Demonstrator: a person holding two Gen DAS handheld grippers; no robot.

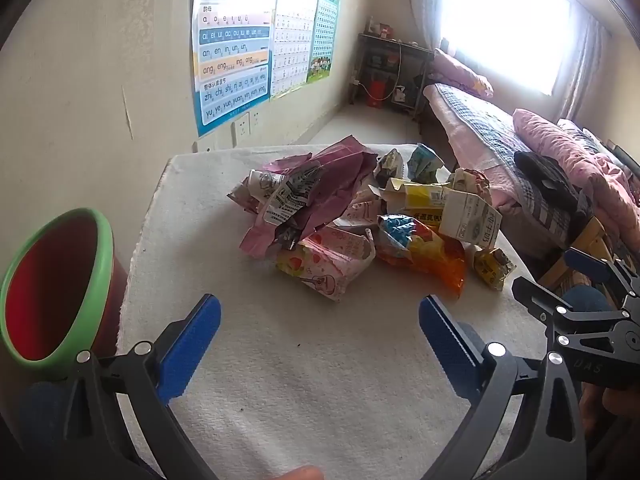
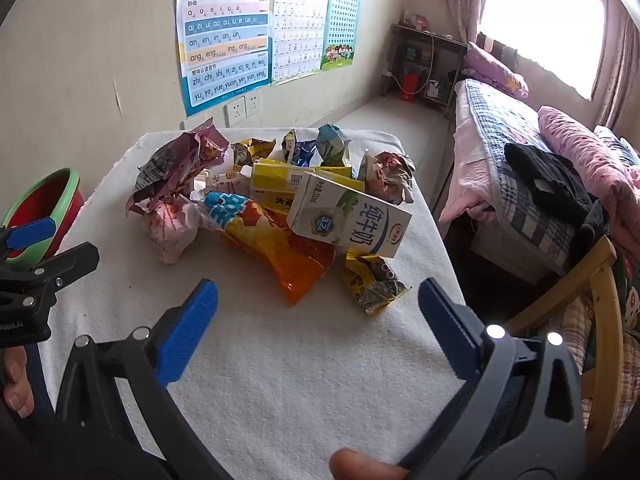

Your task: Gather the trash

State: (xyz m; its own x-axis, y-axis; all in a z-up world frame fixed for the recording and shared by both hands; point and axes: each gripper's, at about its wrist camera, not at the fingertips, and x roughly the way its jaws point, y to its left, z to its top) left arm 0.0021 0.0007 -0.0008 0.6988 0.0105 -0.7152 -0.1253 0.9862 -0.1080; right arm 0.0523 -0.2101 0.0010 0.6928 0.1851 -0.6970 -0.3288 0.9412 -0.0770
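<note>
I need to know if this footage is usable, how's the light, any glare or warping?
Left wrist view: the window is blown out white, and the wall posters bow from fisheye distortion. Right wrist view: softer window glare, trash pile evenly lit and sharp, dark vignette in the corners.

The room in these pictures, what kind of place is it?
Most likely a bedroom in a home, perhaps a child's: a bed with pink bedding stands by the window, and pinyin learning posters hang on the wall.

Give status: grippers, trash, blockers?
Left gripper and right gripper open, empty. Trash pile untouched on table. Bin at left. Nothing in the way.
</note>
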